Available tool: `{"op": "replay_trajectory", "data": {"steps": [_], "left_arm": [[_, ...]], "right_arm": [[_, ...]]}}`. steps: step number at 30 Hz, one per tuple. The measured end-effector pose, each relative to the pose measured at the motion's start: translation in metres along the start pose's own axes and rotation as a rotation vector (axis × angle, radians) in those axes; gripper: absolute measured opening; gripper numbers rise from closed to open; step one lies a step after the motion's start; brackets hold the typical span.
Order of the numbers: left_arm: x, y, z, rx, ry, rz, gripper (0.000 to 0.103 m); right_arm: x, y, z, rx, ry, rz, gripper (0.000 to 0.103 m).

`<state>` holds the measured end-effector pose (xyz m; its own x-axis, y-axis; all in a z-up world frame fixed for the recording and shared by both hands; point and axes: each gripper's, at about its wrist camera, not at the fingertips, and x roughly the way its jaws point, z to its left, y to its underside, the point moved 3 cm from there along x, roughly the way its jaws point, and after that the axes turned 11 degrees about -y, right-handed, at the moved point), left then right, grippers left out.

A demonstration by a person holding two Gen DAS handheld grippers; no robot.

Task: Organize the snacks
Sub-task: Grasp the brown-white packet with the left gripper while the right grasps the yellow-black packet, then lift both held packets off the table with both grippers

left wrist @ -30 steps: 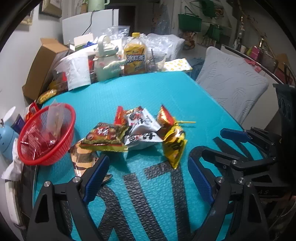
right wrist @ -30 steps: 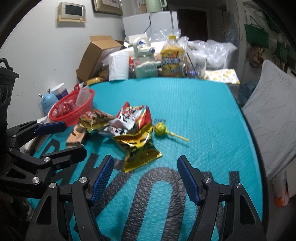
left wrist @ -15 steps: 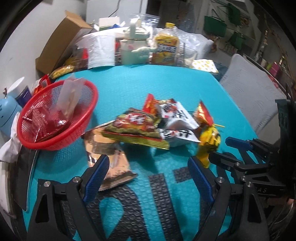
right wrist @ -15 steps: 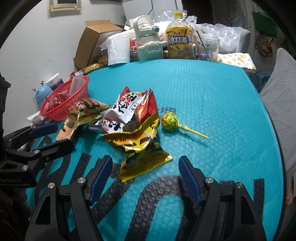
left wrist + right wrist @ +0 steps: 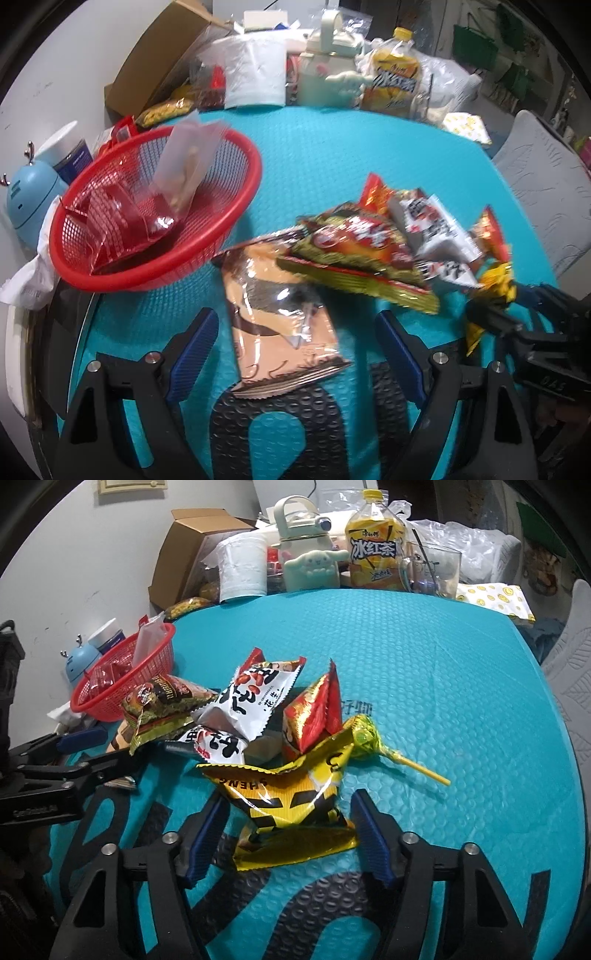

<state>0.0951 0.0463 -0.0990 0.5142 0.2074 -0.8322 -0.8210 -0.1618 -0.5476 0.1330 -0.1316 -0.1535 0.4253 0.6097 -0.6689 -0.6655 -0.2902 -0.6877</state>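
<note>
Snacks lie in a loose heap on the teal mat, just beside the red basket. My left gripper stands wide open over the brown packet, which lies flat on the mat; its lower end sits between my pads without either one touching it. Resting partly on that packet's upper end is a green and red packet, and beyond it the white peanut packet. The basket already holds some red wrappers and a clear bag leaning against its wall.

My right gripper is closing around the yellow packet at the near edge of the heap. The packet sits between my jaws, and a small gap shows on each side, so my pads do not press it yet. Behind it stand a small red packet and the white peanut packet, tilted on their edges. A lollipop lies touching the yellow packet's far corner, its stick pointing away to the right.
</note>
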Motion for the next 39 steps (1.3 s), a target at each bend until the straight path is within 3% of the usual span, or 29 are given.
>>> {"op": "replay_trajectory", "data": {"steps": [7, 9, 11, 13, 30, 39], "left_arm": [[0.018, 0.007, 0.003, -0.004, -0.007, 0.060, 0.086], [0.017, 0.009, 0.003, 0.008, -0.014, 0.035, 0.079], [0.015, 0.010, 0.002, 0.027, -0.021, 0.011, 0.058], [0.014, 0.009, 0.002, 0.028, -0.007, 0.017, 0.055], [-0.026, 0.055, -0.009, 0.088, 0.078, 0.043, 0.054], [-0.045, 0.078, -0.034, 0.176, 0.143, 0.065, 0.054]], "right_arm": [[0.001, -0.001, 0.003, -0.020, 0.003, -0.003, 0.051], [0.002, 0.000, 0.003, -0.022, 0.004, 0.002, 0.050], [0.002, 0.001, 0.003, -0.025, 0.008, 0.004, 0.049], [0.002, 0.001, 0.004, -0.024, 0.007, 0.005, 0.049], [-0.020, 0.033, 0.018, -0.010, -0.031, 0.005, 0.048], [-0.037, 0.061, 0.026, -0.003, -0.033, 0.006, 0.048]]}}
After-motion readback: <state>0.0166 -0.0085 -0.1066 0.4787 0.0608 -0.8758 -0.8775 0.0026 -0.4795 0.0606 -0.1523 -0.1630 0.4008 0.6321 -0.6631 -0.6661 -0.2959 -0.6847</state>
